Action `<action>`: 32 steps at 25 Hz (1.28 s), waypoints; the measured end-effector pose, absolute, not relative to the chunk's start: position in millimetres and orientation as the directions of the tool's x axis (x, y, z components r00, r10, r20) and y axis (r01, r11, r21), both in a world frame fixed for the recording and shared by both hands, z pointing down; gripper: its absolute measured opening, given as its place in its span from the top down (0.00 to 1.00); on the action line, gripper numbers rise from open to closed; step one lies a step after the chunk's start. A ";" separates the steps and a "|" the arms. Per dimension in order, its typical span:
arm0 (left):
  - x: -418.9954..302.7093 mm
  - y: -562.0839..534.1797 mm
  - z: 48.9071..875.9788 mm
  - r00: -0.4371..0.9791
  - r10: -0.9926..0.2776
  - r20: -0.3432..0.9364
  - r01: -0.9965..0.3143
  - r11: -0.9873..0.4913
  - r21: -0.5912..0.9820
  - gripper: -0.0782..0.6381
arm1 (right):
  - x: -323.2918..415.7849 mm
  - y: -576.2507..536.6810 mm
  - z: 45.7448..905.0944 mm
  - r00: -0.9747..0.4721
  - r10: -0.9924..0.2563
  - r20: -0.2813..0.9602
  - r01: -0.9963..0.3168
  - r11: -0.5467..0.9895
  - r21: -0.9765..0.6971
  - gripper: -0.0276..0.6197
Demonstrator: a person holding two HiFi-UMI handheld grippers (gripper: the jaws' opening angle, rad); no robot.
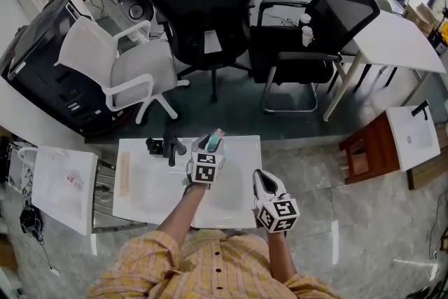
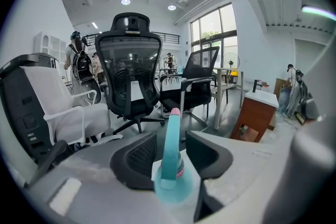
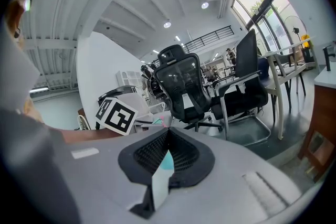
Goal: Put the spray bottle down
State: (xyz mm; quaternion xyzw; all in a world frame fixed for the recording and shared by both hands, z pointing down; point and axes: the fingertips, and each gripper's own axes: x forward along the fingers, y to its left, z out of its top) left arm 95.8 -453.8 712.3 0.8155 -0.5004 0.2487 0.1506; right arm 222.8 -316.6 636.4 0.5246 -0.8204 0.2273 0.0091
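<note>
Spray bottle down and let go; only backing away seems left.
The teal plastic spray bottle (image 2: 170,157) with a pink tip stands on the far part of the white table (image 1: 140,196), between the left gripper's (image 1: 208,153) wide-apart jaws, which do not press on it. The right gripper (image 3: 168,136), closed and empty, hangs nearer and to the right.

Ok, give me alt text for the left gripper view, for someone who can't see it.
A teal spray bottle with a pink tip sits between the left tongs, which are open with a gap on each side. Behind it are a black mesh office chair and a white chair.
</note>
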 end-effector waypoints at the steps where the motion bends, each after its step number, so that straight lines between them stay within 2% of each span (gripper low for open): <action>1: 95.3 -452.5 711.7 0.377 -0.741 0.556 -0.891 -0.455 -0.002 0.66 | 221.3 -315.6 636.0 -0.451 -0.856 0.253 -0.864 0.348 -0.362 0.96; 24: 73.0 -389.1 649.8 0.393 -0.817 0.422 -0.907 -0.420 0.032 0.63 | 186.8 -298.1 592.4 -0.495 -0.849 0.184 -0.850 0.430 -0.304 0.96; 32: 61.2 -365.7 634.4 0.406 -0.828 0.386 -0.903 -0.428 0.030 0.66 | 171.4 -290.9 582.5 -0.511 -0.841 0.177 -0.844 0.453 -0.287 0.96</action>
